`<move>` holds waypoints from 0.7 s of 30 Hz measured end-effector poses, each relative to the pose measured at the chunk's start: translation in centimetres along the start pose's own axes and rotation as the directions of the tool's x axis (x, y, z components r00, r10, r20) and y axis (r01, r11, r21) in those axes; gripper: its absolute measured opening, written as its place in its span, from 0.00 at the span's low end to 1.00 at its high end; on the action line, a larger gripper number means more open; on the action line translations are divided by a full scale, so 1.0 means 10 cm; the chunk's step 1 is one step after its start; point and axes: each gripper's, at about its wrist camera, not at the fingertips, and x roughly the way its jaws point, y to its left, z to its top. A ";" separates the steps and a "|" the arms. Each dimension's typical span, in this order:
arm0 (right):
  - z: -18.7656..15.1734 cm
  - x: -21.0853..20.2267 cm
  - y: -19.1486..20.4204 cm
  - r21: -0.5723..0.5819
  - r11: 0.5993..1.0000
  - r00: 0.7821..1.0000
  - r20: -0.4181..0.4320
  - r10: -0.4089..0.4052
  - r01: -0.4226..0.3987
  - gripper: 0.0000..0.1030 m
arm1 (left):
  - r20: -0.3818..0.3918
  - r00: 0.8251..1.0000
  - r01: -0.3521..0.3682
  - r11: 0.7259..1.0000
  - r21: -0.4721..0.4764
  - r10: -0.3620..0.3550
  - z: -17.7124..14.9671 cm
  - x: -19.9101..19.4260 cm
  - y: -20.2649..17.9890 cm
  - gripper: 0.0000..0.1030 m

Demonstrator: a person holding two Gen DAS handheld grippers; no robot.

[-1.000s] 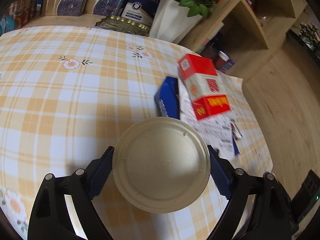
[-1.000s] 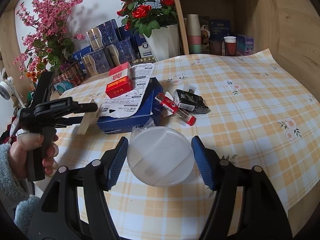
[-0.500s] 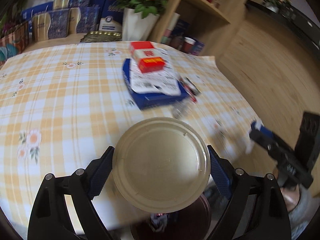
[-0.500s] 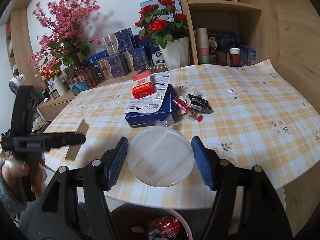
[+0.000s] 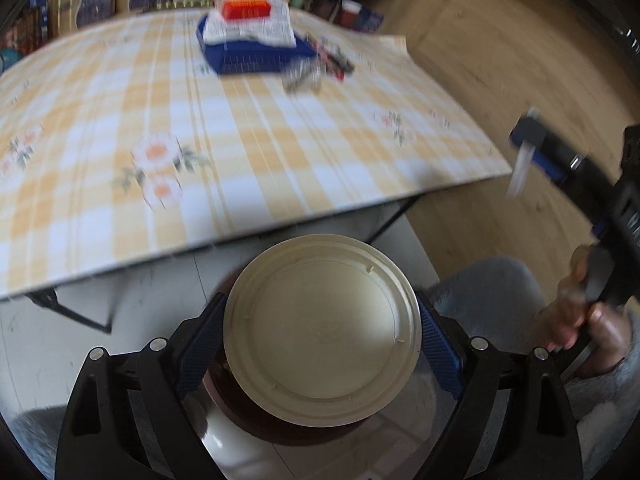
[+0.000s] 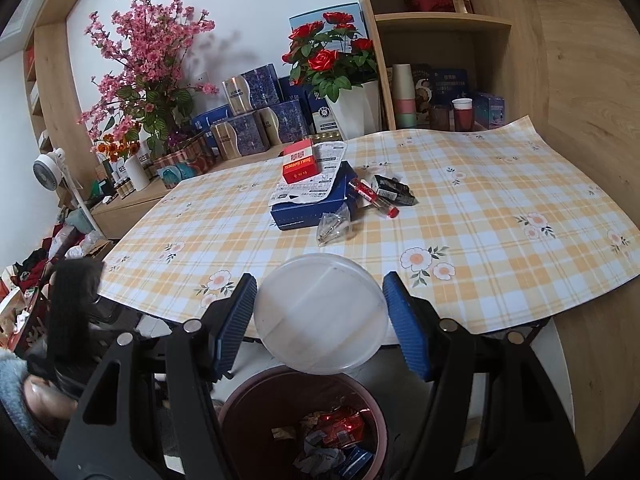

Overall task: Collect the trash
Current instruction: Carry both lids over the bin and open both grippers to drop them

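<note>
My left gripper (image 5: 322, 354) is shut on a beige round bowl (image 5: 322, 330), held off the table edge above a dark red trash bin (image 5: 256, 412). My right gripper (image 6: 322, 326) is shut on a clear round plastic lid (image 6: 322, 314), held above the same trash bin (image 6: 256, 404), which holds wrappers and scraps. On the checked tablecloth (image 6: 480, 208) lie a red box (image 6: 299, 161) on a paper sheet over a blue box (image 6: 308, 209), a clear crumpled wrapper (image 6: 334, 226), a red tube (image 6: 372, 198) and a black packet (image 6: 394, 192).
Potted roses (image 6: 332, 60), pink blossoms (image 6: 140, 60), several blue gift boxes (image 6: 256, 120) and wooden shelves (image 6: 440, 24) with cups stand behind the table. A small fan (image 6: 48, 168) and clutter sit at far left. Folding table legs (image 5: 76, 312) show under the edge.
Both grippers have pulled back off the table, down toward the trash bin, each still holding its piece. The left view is blurred by motion.
</note>
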 end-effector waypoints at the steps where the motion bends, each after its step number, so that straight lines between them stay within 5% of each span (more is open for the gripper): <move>1: 0.00 0.00 -0.01 0.003 1.000 1.000 0.001 0.000 0.000 0.64 | -0.017 1.000 0.002 1.000 -0.004 -0.002 -0.03 0.05 0.00 0.85; 8: 0.01 0.03 -0.06 0.024 1.000 1.000 -0.003 0.000 0.000 0.64 | -0.070 0.998 -0.006 0.999 -0.045 0.003 -0.06 0.27 0.10 0.93; 14: -0.04 0.09 -0.03 0.016 1.000 1.000 -0.030 -0.002 0.002 0.64 | 0.044 0.998 -0.046 0.995 -0.092 0.050 0.07 0.02 0.26 0.94; 21: -0.21 0.23 0.13 -0.010 1.000 0.996 -0.091 0.009 -0.010 0.64 | 0.225 0.962 -0.127 0.984 -0.128 0.153 0.04 -0.62 0.42 0.94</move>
